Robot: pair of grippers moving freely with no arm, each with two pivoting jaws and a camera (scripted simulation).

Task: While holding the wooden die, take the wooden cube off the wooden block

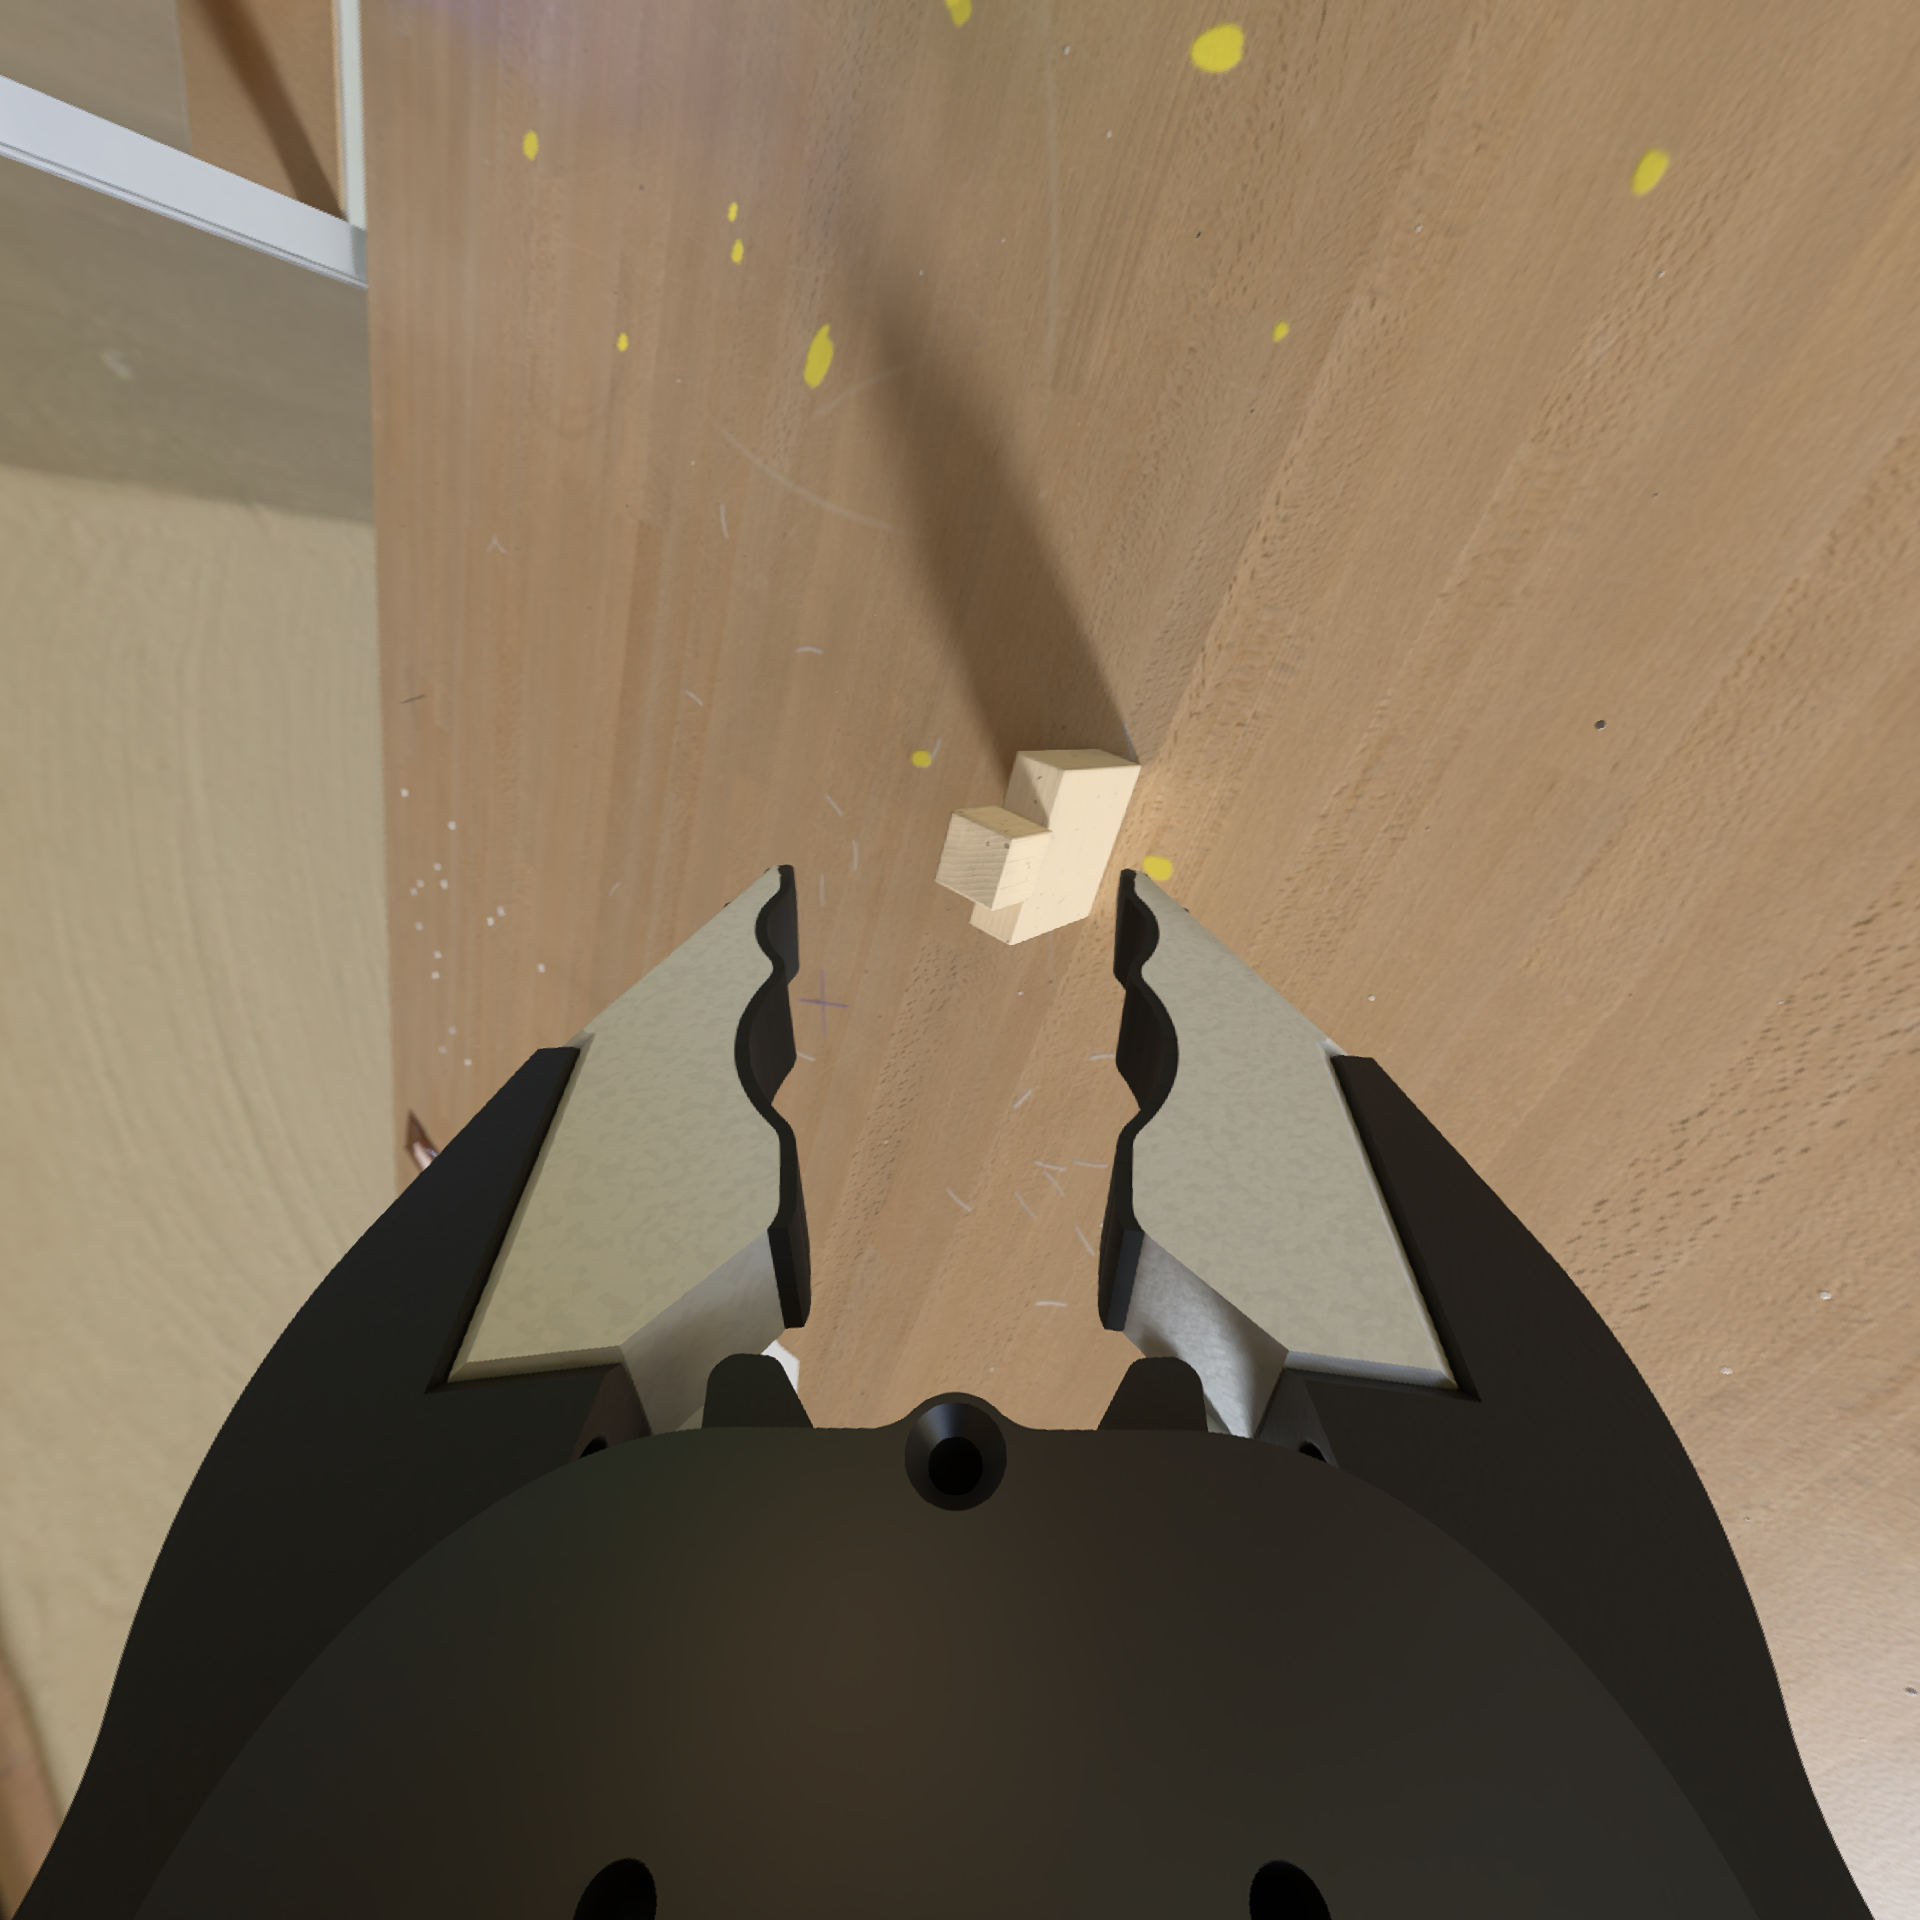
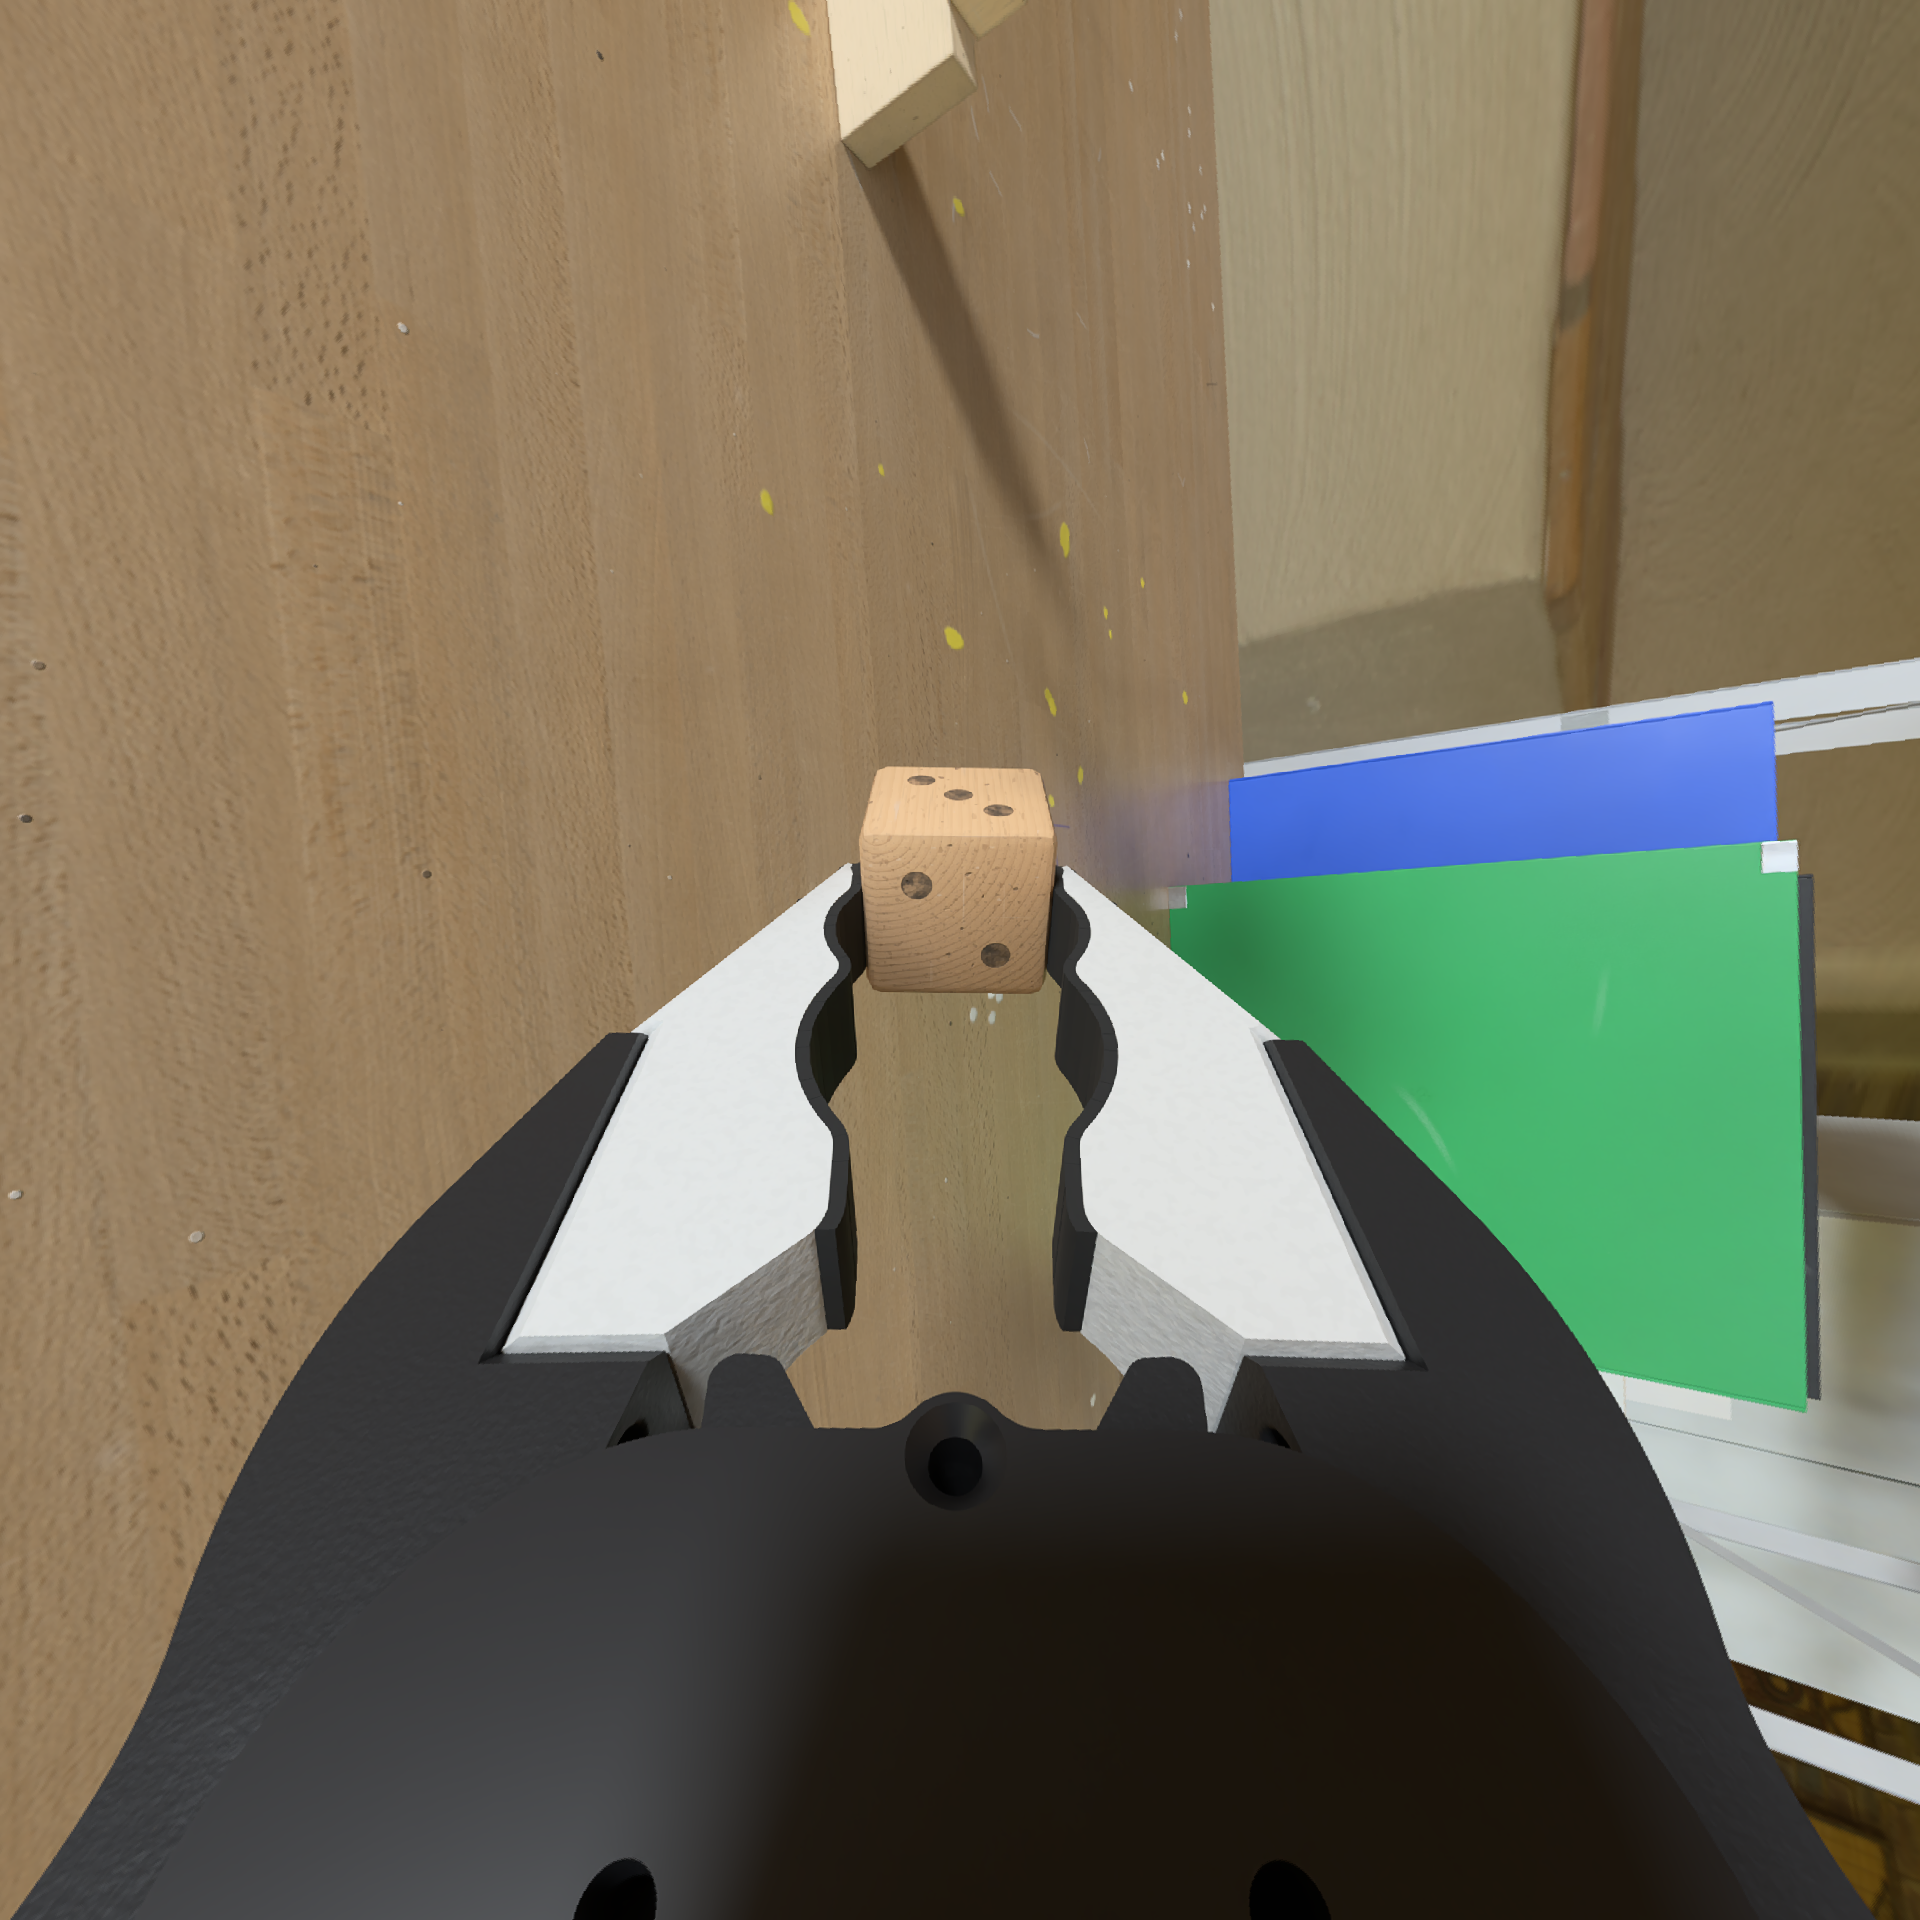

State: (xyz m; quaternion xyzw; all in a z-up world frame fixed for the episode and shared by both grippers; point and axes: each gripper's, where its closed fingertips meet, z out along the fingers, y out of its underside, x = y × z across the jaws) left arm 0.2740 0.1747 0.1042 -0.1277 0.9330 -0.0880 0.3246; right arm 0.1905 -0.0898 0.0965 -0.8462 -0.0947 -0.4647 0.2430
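In the left wrist view a small pale wooden cube (image 1: pixel 992 860) sits on a larger pale wooden block (image 1: pixel 1075 847) on the wooden table (image 1: pixel 1455 727). My left gripper (image 1: pixel 954 883) is open and empty, its fingertips just short of the stack, which lies ahead between them. In the right wrist view my right gripper (image 2: pixel 956 883) is shut on a tan wooden die (image 2: pixel 956 881) with dark pips, held at the fingertips above the table (image 2: pixel 416 623). The pale block (image 2: pixel 899 73) shows at the top edge, with a corner of the cube (image 2: pixel 987 10) beside it.
The table edge runs down the left of the left wrist view, with a white frame (image 1: pixel 177 187) beyond it. In the right wrist view a green panel (image 2: pixel 1507 1101) and a blue panel (image 2: pixel 1496 795) stand on a white rack to the right. Yellow paint specks dot the tabletop.
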